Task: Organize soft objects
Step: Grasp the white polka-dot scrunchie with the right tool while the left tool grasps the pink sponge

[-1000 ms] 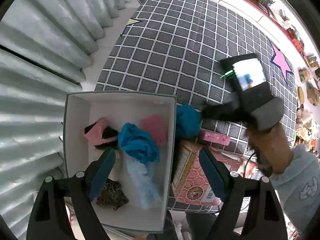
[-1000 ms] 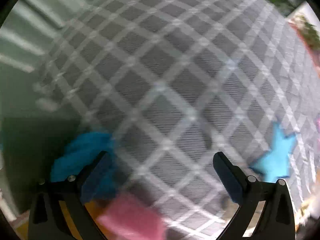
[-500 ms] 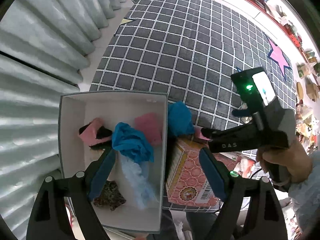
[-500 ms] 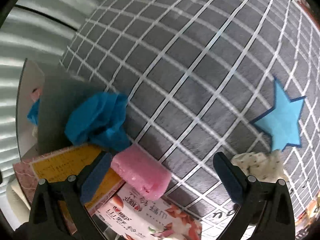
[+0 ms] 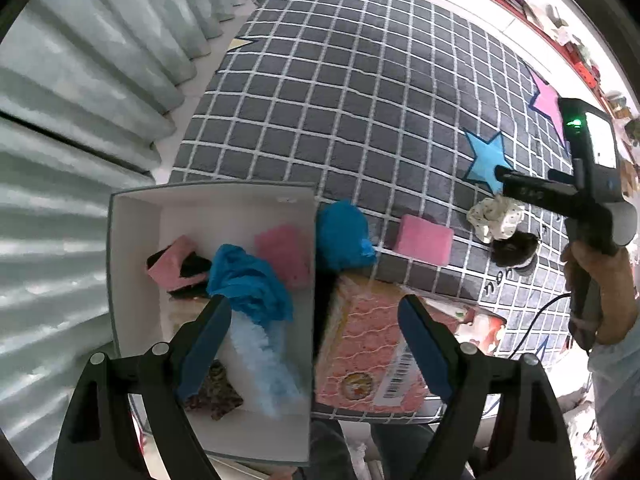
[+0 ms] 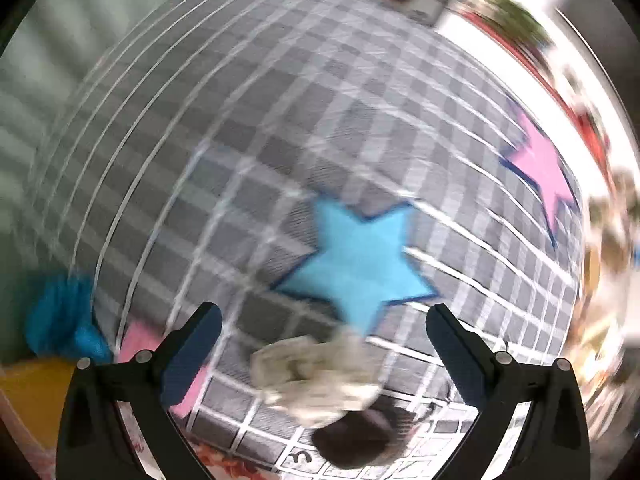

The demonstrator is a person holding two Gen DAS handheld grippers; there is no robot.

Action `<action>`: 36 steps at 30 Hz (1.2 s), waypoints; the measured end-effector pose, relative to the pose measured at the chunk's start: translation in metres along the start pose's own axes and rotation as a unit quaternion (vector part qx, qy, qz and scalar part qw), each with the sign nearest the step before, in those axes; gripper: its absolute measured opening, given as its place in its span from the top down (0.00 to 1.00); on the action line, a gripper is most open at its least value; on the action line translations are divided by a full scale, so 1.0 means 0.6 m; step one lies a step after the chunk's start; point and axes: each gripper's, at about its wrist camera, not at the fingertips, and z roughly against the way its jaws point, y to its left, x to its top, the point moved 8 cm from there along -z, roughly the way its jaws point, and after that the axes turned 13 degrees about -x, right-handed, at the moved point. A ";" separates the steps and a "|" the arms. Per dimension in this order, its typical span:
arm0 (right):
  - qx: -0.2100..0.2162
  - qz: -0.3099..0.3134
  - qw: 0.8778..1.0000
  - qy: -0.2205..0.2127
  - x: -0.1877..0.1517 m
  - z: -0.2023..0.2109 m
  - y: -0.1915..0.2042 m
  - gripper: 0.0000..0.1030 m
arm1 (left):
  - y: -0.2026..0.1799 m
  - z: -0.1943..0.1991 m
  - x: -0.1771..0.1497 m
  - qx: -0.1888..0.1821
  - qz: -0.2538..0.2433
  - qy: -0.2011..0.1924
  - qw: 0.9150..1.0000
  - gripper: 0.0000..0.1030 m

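A: We see the right claw (image 6: 322,350) with jaws apart, nothing between, above a grey checked rug (image 6: 280,140) with stars.

B: Yes. The cream scrunchie (image 6: 316,378) lies crumpled just below it, no clear axis. Our left claw (image 5: 314,346), also apart, hangs over the white box (image 5: 136,208).

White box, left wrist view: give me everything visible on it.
The white box is an open-topped rectangular carton, apparently cardboard, sitting upright at the rug's near edge beside the curtain. Inside lie a blue crumpled cloth, a pink sponge, a pink-and-black piece, a pale blue fluffy item and a leopard-print star. A patterned pink carton stands against its right wall. The left gripper hangs above, jaws open.
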 end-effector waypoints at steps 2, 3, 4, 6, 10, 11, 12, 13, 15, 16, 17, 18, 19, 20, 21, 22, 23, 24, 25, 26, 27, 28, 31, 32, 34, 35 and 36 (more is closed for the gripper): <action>0.015 -0.024 0.999 0.018 0.010 -0.012 -0.012 0.00 | -0.017 -0.003 0.005 -0.001 -0.010 -0.001 1.000 0.15; 0.026 -0.033 0.999 0.031 0.016 -0.023 -0.008 0.00 | -0.032 -0.005 0.008 -0.004 -0.020 -0.002 1.000 0.15; 0.045 -0.043 0.997 0.043 0.004 -0.030 -0.017 0.00 | -0.043 -0.006 0.010 -0.005 -0.027 -0.002 1.000 0.15; 0.079 -0.052 0.994 0.054 0.003 -0.041 -0.012 0.00 | -0.067 -0.013 0.017 -0.006 -0.041 -0.001 0.999 0.15; 0.113 -0.014 0.992 0.062 -0.022 -0.042 0.035 0.00 | -0.112 -0.034 0.027 -0.002 -0.068 0.008 0.998 0.15; 0.112 -0.005 0.992 0.062 -0.027 -0.044 0.045 0.00 | -0.118 -0.039 0.028 0.000 -0.071 0.010 0.997 0.15; 0.109 0.005 0.992 0.062 -0.034 -0.048 0.057 0.00 | -0.125 -0.046 0.030 0.006 -0.074 0.013 0.997 0.15; 0.106 0.012 0.992 0.065 -0.038 -0.053 0.065 0.00 | -0.129 -0.052 0.032 0.012 -0.075 0.014 0.997 0.15; 0.109 0.017 0.991 0.070 -0.050 -0.054 0.081 0.00 | -0.137 -0.064 0.038 0.023 -0.077 0.015 0.997 0.15; 0.109 0.021 0.991 0.074 -0.052 -0.063 0.084 0.03 | -0.144 -0.074 0.041 0.024 -0.076 0.018 0.997 0.15; 0.108 0.026 0.991 0.078 -0.055 -0.072 0.086 0.09 | -0.147 -0.079 0.043 0.025 -0.075 0.019 0.997 0.15; 0.112 0.030 0.990 0.084 -0.056 -0.084 0.088 0.28 | -0.152 -0.086 0.045 0.026 -0.072 0.022 0.997 0.15; 0.122 0.029 0.988 0.093 -0.060 -0.090 0.091 0.38 | -0.158 -0.097 0.048 0.026 -0.070 0.024 0.997 0.15; 0.126 0.028 0.988 0.088 -0.058 -0.091 0.090 0.39 | -0.163 -0.102 0.049 0.026 -0.069 0.026 0.997 0.15; 0.128 0.032 0.987 0.088 -0.061 -0.096 0.090 0.46 | -0.169 -0.112 0.051 0.026 -0.067 0.030 0.997 0.15; 0.125 0.038 0.988 0.085 -0.061 -0.101 0.087 0.57 | -0.174 -0.118 0.050 0.027 -0.066 0.032 0.997 0.15; 0.132 0.037 0.987 0.083 -0.062 -0.109 0.079 0.64 | -0.179 -0.127 0.052 0.029 -0.065 0.035 0.997 0.15; 0.145 0.031 0.985 0.087 -0.061 -0.113 0.067 0.69 | -0.184 -0.133 0.052 0.032 -0.064 0.037 0.997 0.15; 0.155 0.020 0.984 0.092 -0.061 -0.117 0.048 0.70 | -0.189 -0.146 0.054 0.037 -0.062 0.039 0.997 0.15; 0.166 0.007 0.982 0.093 -0.057 -0.123 0.025 0.71 | -0.190 -0.156 0.056 0.040 -0.060 0.041 0.997 0.15; 0.179 -0.010 0.980 0.091 -0.056 -0.120 0.007 0.71 | -0.192 -0.169 0.058 0.047 -0.057 0.043 0.996 0.15; 0.189 -0.026 0.977 0.090 -0.054 -0.121 -0.013 0.71 | -0.193 -0.186 0.061 0.053 -0.054 0.046 0.996 0.15; 0.214 -0.065 0.971 0.084 -0.043 -0.114 -0.068 0.71 | -0.188 -0.238 0.065 0.076 -0.050 0.059 0.994 0.15; 0.218 -0.071 0.970 0.080 -0.041 -0.113 -0.088 0.71 | -0.185 -0.252 0.066 0.084 -0.051 0.063 0.993 0.15; 0.228 -0.081 0.967 0.073 -0.048 -0.092 -0.111 0.71 | -0.176 -0.284 0.064 0.099 -0.050 0.077 0.991 0.15; 0.235 -0.087 0.966 0.071 -0.053 -0.079 -0.121 0.71 | -0.172 -0.295 0.063 0.105 -0.048 0.084 0.990 0.15; 0.241 -0.092 0.964 0.069 -0.065 -0.066 -0.126 0.71 | -0.167 -0.307 0.062 0.109 -0.041 0.091 0.989 0.15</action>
